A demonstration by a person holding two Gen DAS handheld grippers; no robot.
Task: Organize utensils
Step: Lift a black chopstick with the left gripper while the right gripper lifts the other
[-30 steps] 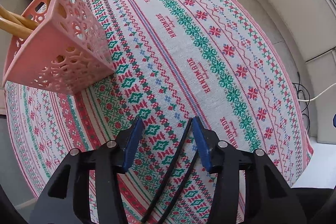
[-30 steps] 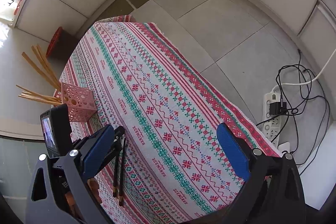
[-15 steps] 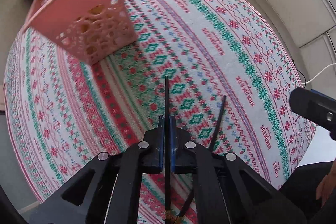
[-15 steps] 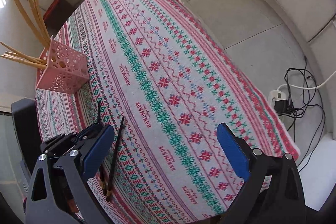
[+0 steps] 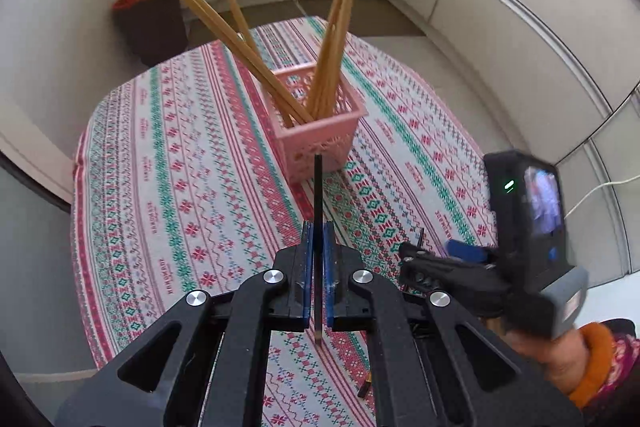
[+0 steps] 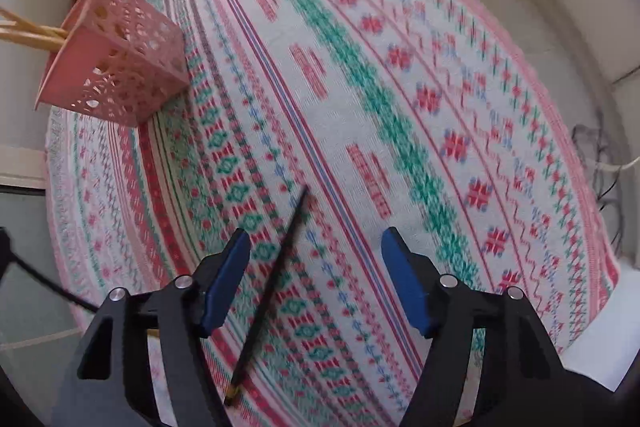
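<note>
My left gripper (image 5: 317, 227) is shut on a black chopstick (image 5: 317, 195) and holds it above the table, its tip pointing at the pink lattice holder (image 5: 320, 139). Several wooden chopsticks (image 5: 336, 39) stand in that holder. My right gripper (image 6: 316, 247) is open and hovers low over a second black chopstick (image 6: 276, 279) that lies on the patterned tablecloth (image 6: 360, 107), nearer the left finger. The holder shows at the upper left of the right wrist view (image 6: 120, 67). The right gripper also shows in the left wrist view (image 5: 448, 259).
A dark bin with a red rim (image 5: 148, 23) stands on the floor beyond the table. Cables and a power strip (image 6: 600, 163) lie on the floor to the right. The table edge runs close on the left (image 5: 80, 227).
My left gripper shut on one black chopstick and lifted it, tilting up toward the holder. My right gripper moved down and in over the other chopstick.
</note>
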